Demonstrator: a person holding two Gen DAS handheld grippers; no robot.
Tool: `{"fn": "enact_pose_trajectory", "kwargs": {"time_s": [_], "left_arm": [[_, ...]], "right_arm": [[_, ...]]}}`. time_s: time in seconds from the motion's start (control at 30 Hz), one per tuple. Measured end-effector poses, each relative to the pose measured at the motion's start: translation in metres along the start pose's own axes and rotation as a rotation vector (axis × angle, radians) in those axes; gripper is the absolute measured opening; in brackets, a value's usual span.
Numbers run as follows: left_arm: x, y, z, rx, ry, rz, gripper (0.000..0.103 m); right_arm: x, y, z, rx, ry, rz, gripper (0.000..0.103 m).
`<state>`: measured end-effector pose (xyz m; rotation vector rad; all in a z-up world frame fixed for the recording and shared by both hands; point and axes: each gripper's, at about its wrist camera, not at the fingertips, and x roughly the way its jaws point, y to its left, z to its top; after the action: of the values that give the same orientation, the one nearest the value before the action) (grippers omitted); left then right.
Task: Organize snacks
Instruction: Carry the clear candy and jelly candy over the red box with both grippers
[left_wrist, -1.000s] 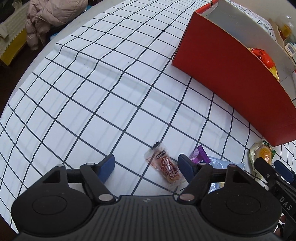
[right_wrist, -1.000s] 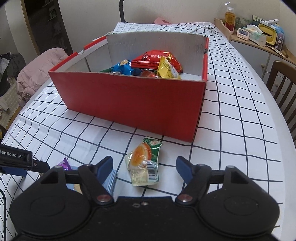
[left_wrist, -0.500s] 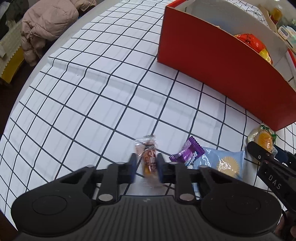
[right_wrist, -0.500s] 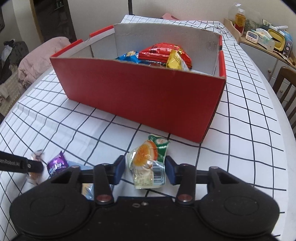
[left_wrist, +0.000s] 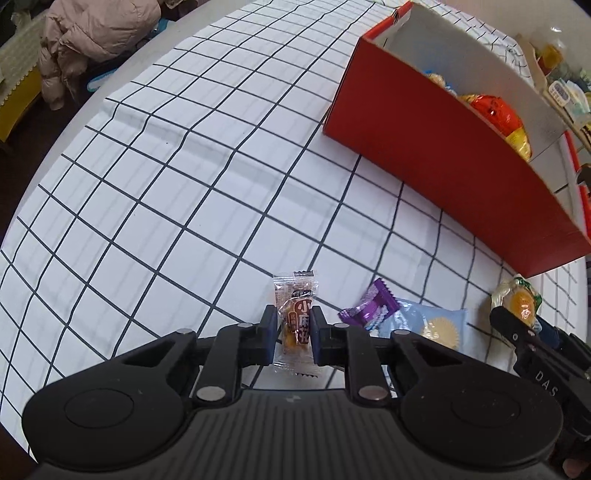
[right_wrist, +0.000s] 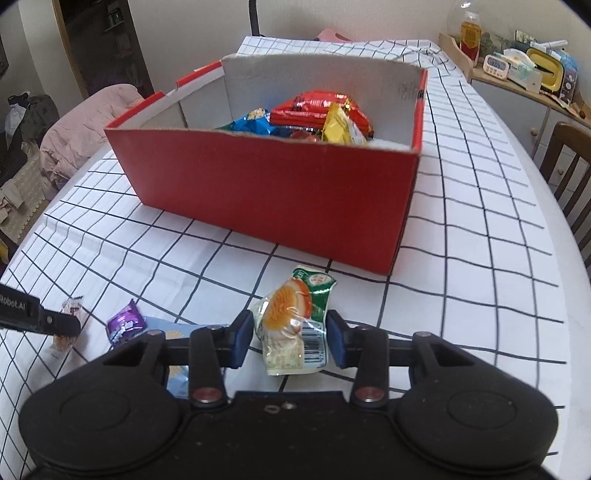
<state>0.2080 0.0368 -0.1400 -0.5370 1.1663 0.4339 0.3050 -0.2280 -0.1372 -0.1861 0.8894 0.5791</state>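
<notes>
The left claw (left_wrist: 293, 329) is clenching a small clear-wrapped snack with a brown label (left_wrist: 294, 317), its two pads pressing the wrapper's sides, low over the counter's white black-gridded cloth (left_wrist: 177, 192). Just to the right of it, a purple candy wrapper (left_wrist: 370, 304) is lying on the cloth, touching a pale blue cookie packet (left_wrist: 436, 325) beside it. Further right, the right claw (right_wrist: 290, 332) is gripping a clear and green packet with an orange round cake inside (right_wrist: 295, 321); both blue pads are pressing against its sides, and the packet's lower end is hanging close to the cloth. Beyond both claws, the red cardboard box (right_wrist: 280, 195) is sitting open on the counter, holding a red bag (right_wrist: 317, 110), a yellow packet (right_wrist: 341, 127) and a blue one (right_wrist: 253, 123). At the far right, a wooden chair (right_wrist: 569, 173) is standing beside the counter.
</notes>
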Motion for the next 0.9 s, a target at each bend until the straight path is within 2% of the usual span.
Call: {"fn": "enact_pose_trajectory", "kwargs": {"time_s": [0.47, 0.9], "left_arm": [[-0.047, -0.015, 0.025, 0.037, -0.119, -0.077, 0.018], [-0.076, -0.047, 0.068, 0.149, -0.214, -0.138, 0.018]], "right_arm": [[-0.054, 0.003, 0.025, -0.022, -0.093, 0.033, 0.041], [-0.071, 0.0, 0.068, -0.041, -0.172, 0.015, 0.041]]}}
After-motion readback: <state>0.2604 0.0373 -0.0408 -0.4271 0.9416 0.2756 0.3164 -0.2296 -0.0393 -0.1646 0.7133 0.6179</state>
